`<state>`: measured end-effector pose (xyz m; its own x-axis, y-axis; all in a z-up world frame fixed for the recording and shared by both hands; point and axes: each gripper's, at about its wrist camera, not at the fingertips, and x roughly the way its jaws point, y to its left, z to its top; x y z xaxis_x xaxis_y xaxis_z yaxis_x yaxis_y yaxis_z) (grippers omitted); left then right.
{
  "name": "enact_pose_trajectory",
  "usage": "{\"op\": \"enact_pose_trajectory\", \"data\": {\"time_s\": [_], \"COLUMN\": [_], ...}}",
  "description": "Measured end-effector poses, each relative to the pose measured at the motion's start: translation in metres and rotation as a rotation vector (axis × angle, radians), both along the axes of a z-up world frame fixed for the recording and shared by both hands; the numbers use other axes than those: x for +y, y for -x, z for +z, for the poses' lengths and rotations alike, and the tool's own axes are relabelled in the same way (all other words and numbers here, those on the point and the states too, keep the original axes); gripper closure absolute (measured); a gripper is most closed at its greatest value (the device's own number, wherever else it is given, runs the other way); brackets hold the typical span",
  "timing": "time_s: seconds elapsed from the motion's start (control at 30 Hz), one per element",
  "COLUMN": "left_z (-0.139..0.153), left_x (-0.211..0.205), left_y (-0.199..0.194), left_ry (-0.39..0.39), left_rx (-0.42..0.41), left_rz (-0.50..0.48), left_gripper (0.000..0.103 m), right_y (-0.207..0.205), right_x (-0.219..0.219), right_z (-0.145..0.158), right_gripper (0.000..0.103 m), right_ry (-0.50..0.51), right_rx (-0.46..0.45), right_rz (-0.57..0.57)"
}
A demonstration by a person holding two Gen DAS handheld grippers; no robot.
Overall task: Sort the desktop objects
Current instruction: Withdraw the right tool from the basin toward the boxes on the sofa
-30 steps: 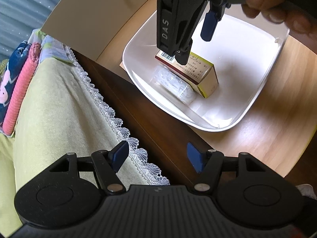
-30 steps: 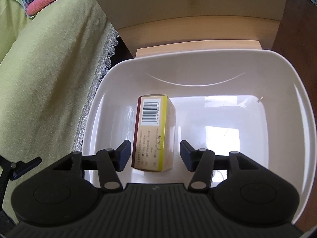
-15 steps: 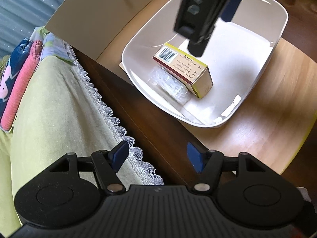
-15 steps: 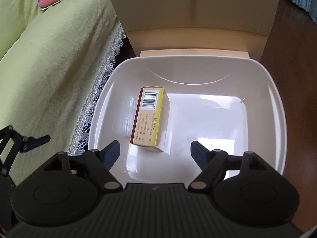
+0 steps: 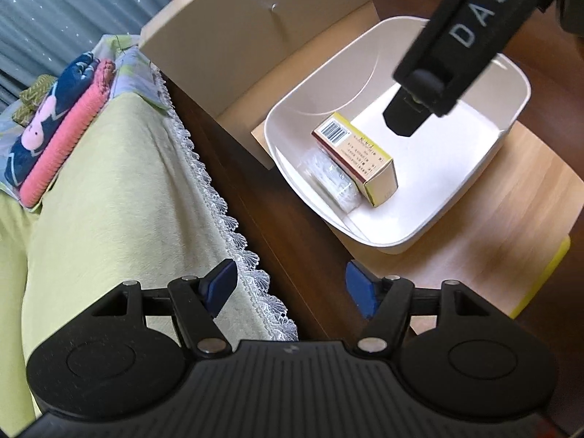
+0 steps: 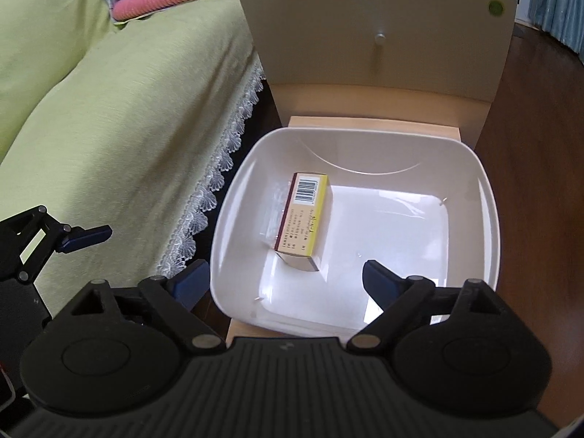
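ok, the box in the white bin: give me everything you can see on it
The box is a small rectangular carton, apparently cardboard: yellow and cream faces, a dark red band along one long edge, a barcode at its far end and small print too fine to read. It looks closed and lies flat on a long face on the floor of the white bin, towards the sofa side. A clear plastic packet lies against its long side. Neither gripper touches it.

Box [image 6: 304, 219] in basin [image 6: 471, 168], clear packet [image 5: 330, 179] beside it, on table [image 5: 492, 219].
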<state>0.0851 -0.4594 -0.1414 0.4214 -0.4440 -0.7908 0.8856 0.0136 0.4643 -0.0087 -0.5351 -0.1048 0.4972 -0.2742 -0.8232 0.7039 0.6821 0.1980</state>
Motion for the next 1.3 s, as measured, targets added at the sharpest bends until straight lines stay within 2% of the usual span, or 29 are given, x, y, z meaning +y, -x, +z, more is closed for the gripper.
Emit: {"op": "enact_pose_trajectory", "data": {"time_s": [0.2,0.27,0.3,0.5,0.6,0.87,0.97,1.3], "left_z": [0.028,0.037,0.041,0.064,0.074,0.099,0.108,0.118], "left_x": [0.016,0.024,0.028,0.059,0.078,0.125,0.142,0.199], "left_y": [0.007,0.007,0.008,0.010,0.011,0.013,0.013,0.005], "left_ry": [0.038,0.052,0.059,0.107,0.143,0.223,0.252,0.274], "left_rx": [0.007,0.012,0.017,0.031,0.042,0.033,0.023,-0.013], "left_rz": [0.028,0.051,0.062,0.153,0.206,0.324,0.363,0.496], "left_gripper": [0.027,0.021,0.015,0.013,0.005,0.004,0.001,0.001], "right_y": [0.004,0.005,0.005,0.001,-0.003,-0.018,-0.024,-0.041], "right_x": [0.014,0.020,0.023,0.046,0.060,0.093,0.102,0.136], "right_z": [0.021,0.028,0.032,0.052,0.060,0.081,0.087,0.099], "right_gripper": [0.012,0.010,0.009,0.006,0.005,0.004,0.004,0.003], "right_ry": [0.030,0.036,0.040,0.041,0.036,0.024,0.016,-0.006], "right_rx": [-0.018,-0.028,-0.034,-0.079,-0.108,-0.156,-0.172,-0.203], "right_rz": [0.022,0.032,0.037,0.083,0.113,0.196,0.217,0.295]}}
